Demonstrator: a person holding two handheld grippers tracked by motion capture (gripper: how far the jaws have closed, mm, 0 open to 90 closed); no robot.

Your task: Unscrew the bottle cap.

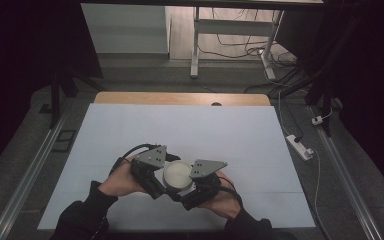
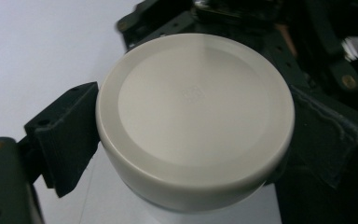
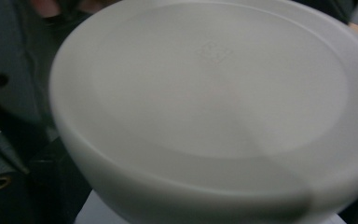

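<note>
Sitting near the table's (image 1: 190,130) 6 o'clock edge, the round white jar (image 1: 177,175) is squeezed by the left gripper (image 2: 186,135) at its lid. The right gripper (image 1: 192,187) crowds it at 3 o'clock; I cannot tell its grip. A power strip (image 1: 300,146) lies on the floor.

Overhead view faces forward; tool views close on lid (image 2: 193,119).

The room is dim, with black at both sides. A pale sheet (image 1: 180,135) covers the wooden table (image 1: 180,98). Grey carpet (image 1: 25,150) lies around it. Beyond stands a white desk frame (image 1: 195,45) with loose cables (image 1: 240,47), and a power strip (image 1: 300,146) lies on the floor.
</note>
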